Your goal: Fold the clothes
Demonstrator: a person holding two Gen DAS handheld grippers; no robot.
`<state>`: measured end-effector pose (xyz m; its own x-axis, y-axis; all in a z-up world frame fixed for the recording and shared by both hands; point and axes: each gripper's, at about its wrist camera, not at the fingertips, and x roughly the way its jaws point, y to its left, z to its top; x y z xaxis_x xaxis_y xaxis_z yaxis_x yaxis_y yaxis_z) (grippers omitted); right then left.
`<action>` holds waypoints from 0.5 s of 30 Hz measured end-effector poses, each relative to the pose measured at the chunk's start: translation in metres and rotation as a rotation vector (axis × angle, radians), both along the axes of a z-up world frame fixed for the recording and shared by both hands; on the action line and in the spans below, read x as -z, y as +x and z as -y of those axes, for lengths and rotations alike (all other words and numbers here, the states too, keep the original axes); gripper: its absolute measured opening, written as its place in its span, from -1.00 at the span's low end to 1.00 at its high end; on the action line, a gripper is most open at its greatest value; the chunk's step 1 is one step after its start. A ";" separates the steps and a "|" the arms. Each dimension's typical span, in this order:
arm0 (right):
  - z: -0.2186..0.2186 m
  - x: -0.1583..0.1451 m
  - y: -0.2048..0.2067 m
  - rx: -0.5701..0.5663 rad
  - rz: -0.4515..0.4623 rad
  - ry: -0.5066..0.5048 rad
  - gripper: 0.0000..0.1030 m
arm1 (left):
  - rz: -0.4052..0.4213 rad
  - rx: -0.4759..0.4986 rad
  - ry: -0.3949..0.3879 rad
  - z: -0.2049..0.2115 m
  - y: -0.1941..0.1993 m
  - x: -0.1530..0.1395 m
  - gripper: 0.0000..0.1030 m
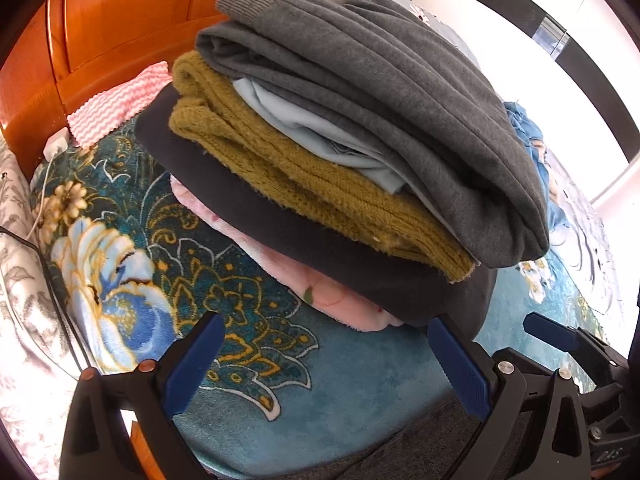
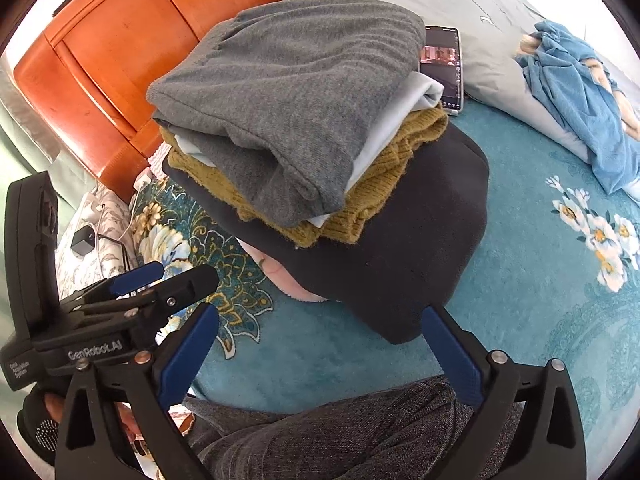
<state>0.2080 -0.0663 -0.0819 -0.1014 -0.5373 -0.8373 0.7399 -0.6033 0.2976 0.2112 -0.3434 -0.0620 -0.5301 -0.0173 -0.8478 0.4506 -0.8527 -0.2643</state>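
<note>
Folded stack point(image 2: 312, 152), frame centre on blanket point(image 2: 520, 320): grey sweater point(image 2: 288, 92) topmost, largest dark piece lowest for stability. Left gripper point(image 1: 326, 354), right gripper point(image 2: 320, 344): jaws wide, empty, lower frame.

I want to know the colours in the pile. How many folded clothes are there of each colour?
Grey: 1, top sweater
Light blue: 1, shirt
Mustard: 1, knit
Black: 1, big garment
Pink: 1, bottom piece
Total: 5 in the stack, as far as the layers show.
</note>
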 end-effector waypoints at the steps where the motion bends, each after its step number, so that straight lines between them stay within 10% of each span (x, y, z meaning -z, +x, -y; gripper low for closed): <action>1: 0.000 0.000 0.000 0.003 0.000 0.002 1.00 | -0.005 -0.006 0.000 0.000 0.000 0.000 1.00; 15: -0.002 -0.005 0.006 0.029 -0.079 0.009 1.00 | -0.069 -0.036 -0.020 -0.005 0.005 -0.001 1.00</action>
